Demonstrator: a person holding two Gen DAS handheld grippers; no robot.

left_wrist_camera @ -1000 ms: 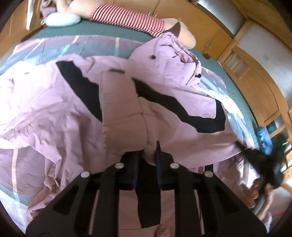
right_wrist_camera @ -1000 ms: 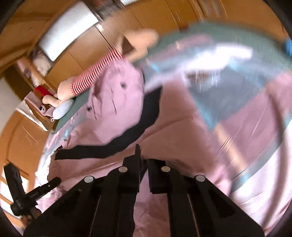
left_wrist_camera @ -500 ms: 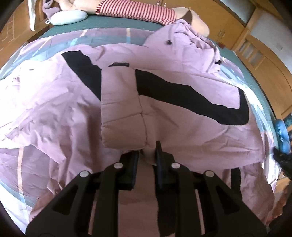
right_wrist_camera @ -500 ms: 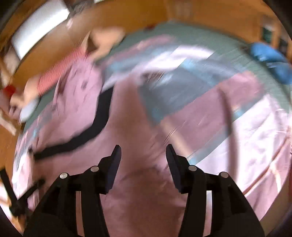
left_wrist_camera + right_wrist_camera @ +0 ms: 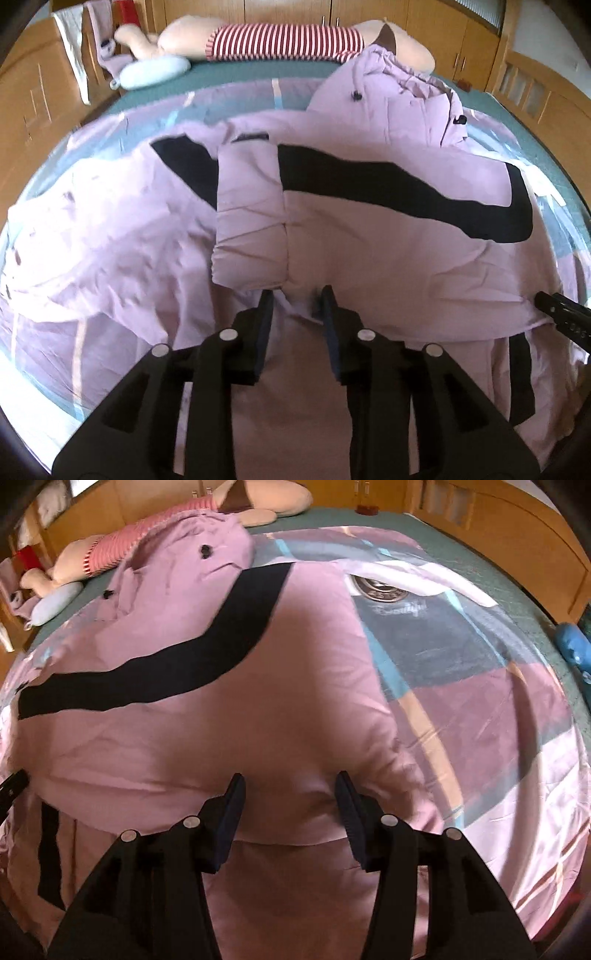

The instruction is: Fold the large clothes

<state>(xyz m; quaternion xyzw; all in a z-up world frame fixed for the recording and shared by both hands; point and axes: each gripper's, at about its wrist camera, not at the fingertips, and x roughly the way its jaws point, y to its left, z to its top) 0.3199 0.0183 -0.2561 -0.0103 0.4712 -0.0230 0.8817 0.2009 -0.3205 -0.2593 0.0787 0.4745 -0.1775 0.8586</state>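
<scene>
A large pink jacket (image 5: pixel 388 243) with a black band and a hood lies spread on the bed; it also shows in the right wrist view (image 5: pixel 207 720). One sleeve (image 5: pixel 251 221) is folded over its middle. My left gripper (image 5: pixel 297 295) is open, its jaws either side of the jacket's near edge, holding nothing. My right gripper (image 5: pixel 290 782) is open wide over the jacket's near hem, holding nothing. The tip of the right gripper shows at the right edge of the left wrist view (image 5: pixel 561 314).
The bed has a pink and blue patterned cover (image 5: pixel 498 701) over a green sheet (image 5: pixel 240 74). A long plush toy in a red striped top (image 5: pixel 280 42) and a pale blue cushion (image 5: pixel 151 72) lie at the head. Wooden cupboards (image 5: pixel 498 524) surround the bed.
Both grippers have opened and let go of the jacket. The jacket's right side has been laid down flat on the bed. The right gripper swung round to face the jacket's hem.
</scene>
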